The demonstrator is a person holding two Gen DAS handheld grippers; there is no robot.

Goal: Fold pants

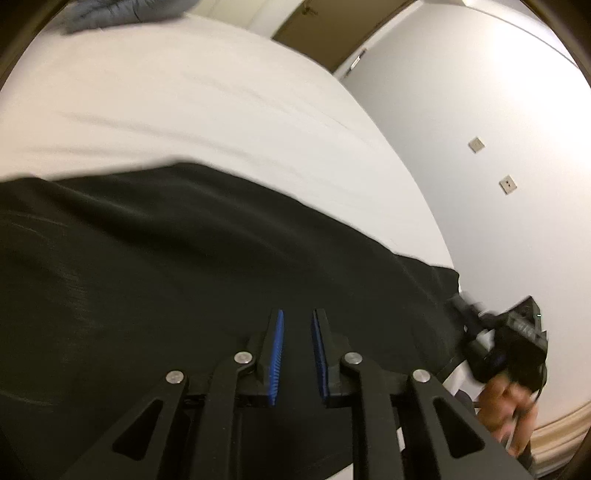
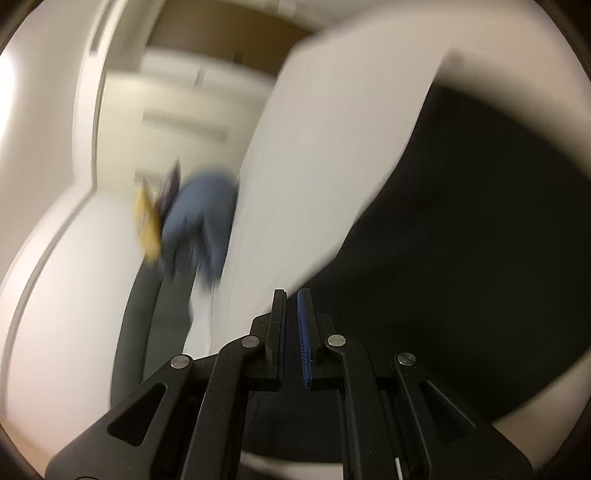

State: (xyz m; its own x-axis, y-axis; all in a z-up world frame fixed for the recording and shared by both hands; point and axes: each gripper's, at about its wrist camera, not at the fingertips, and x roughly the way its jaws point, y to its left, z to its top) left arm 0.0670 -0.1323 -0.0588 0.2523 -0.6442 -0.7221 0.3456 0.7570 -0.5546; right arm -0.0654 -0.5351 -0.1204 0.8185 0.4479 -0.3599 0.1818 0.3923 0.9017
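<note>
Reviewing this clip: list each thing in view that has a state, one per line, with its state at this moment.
black pants: spread on the white bed sheet, one end hanging past the edge.
left gripper: jaws narrowly apart over the pants, nothing between the pads.
right gripper: nearly shut, nothing visibly held.
grey-blue garment: crumpled at the bed's far side.
blue clothes: blurred, heaped beside the bed.

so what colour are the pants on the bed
Black pants, plain with no pattern, clearest in the left wrist view.
</note>
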